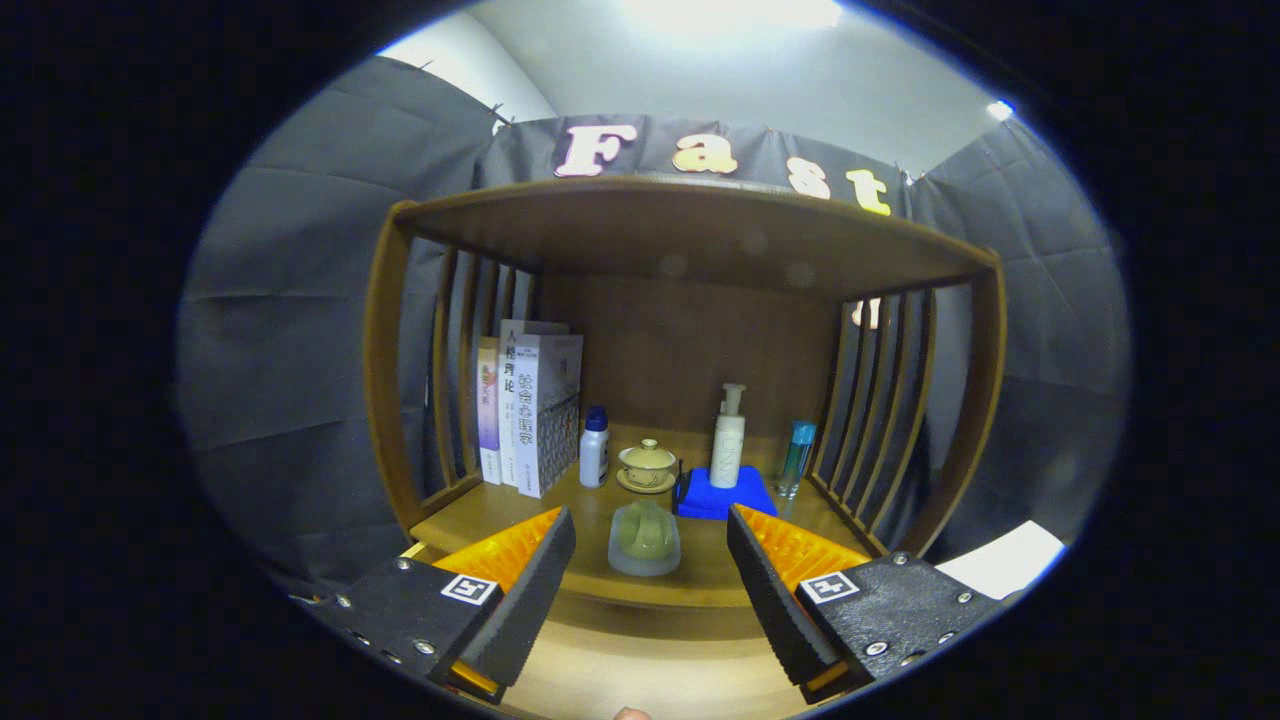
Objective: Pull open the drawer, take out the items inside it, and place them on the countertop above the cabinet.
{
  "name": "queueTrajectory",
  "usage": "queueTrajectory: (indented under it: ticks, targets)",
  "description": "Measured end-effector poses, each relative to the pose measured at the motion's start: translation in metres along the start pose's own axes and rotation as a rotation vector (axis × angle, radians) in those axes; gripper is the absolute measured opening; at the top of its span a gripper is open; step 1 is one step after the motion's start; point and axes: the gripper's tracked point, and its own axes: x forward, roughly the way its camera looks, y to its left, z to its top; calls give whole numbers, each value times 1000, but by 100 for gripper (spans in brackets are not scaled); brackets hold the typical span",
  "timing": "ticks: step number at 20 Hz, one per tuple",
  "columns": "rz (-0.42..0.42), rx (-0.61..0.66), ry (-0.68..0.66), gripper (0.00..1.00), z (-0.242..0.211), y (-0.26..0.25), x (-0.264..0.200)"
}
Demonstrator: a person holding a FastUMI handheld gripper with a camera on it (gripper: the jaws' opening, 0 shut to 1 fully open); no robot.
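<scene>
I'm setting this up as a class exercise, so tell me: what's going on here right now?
A person's handheld gripper faces a wooden shelf cabinet, its fingers spread open and holding nothing. On the countertop just ahead, between the fingers, sits a translucent container with something greenish inside. Beyond it stand books, a small white bottle, a lidded teacup on a saucer, a pump bottle on a blue cloth and a slim blue bottle.

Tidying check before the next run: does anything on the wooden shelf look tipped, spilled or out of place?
Nothing stands out. The books, white pump bottle and lidded ceramic cup stand upright; the frosted container sits just ahead of the open gripper.
</scene>
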Motion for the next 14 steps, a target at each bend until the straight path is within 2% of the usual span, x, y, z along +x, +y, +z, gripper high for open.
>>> queueTrajectory:
  ticks: [4, 7, 14]
  targets:
    - [23, -42, -82, 94, -5, 22, -61]
    - [-2, -36, -146, 95, -17, 32, -108]
    - [-34, -8, -170, 95, -85, 55, -169]
